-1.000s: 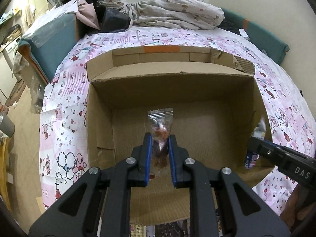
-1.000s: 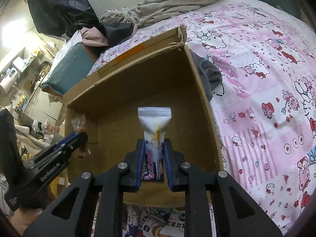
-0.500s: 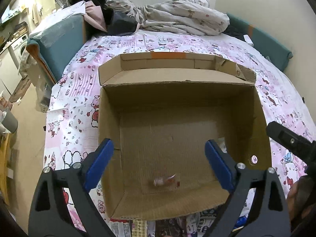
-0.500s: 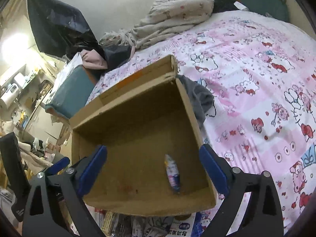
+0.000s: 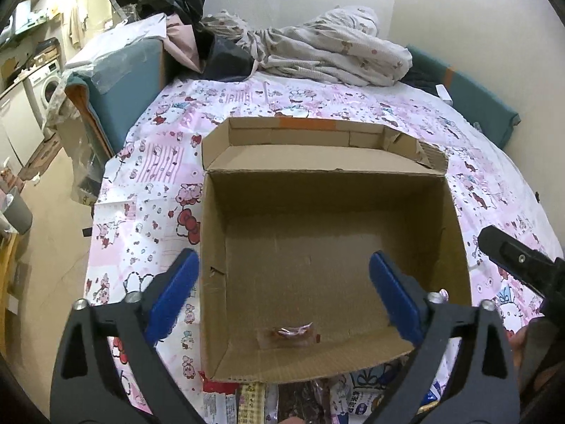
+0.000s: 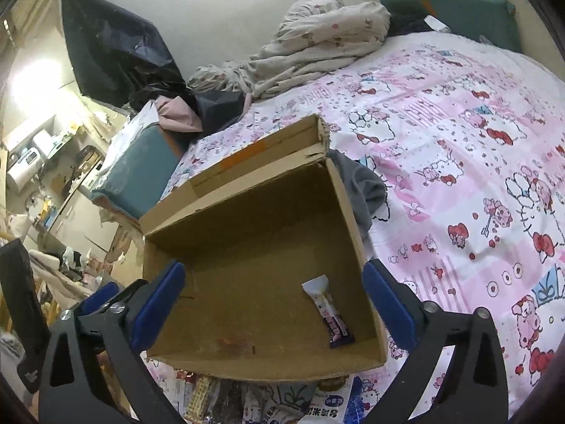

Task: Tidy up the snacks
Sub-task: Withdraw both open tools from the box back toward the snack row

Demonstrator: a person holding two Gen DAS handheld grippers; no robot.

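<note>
Dropped, both snacks, out of the grips that pinched them a second ago and now lying flat on the box floor. Left gripper [image 5: 282, 293] with jaws just swung wide apart, nothing between the blue pads [image 5: 173, 293], hanging above the box [image 5: 455, 233] and looking down into it. Same on the right: right gripper [image 6: 273, 304] just opened to full spread, empty, poised over the near edge.

Clear packet [image 5: 289, 333] down by the near wall, left of centre; see-through wrapper, crinkled, something reddish-brown inside, lying lengthways along the wall. From the right camera only a reddish smear on the cardboard at that spot [image 6: 235, 343].

White packet [image 6: 328, 312] in the near right corner, close to the right wall, lying at a slant; white crimped top end pointing into the box, pale pink middle, dark purple bottom end nearest the front wall. Print too small to read.

Box plain brown, open, far flap [image 6: 247, 155] standing up with a strip of orange tape, otherwise bare inside. Sits on a pink cartoon-print sheet [image 6: 459, 162].

More snack packs [image 6: 268, 402] heaped in front of the box, outside it, under both grippers; white, yellow-checked and dark wrappers, partly hidden by the black arms. Crumpled blanket [image 5: 328, 53] at the far end of the bed.
</note>
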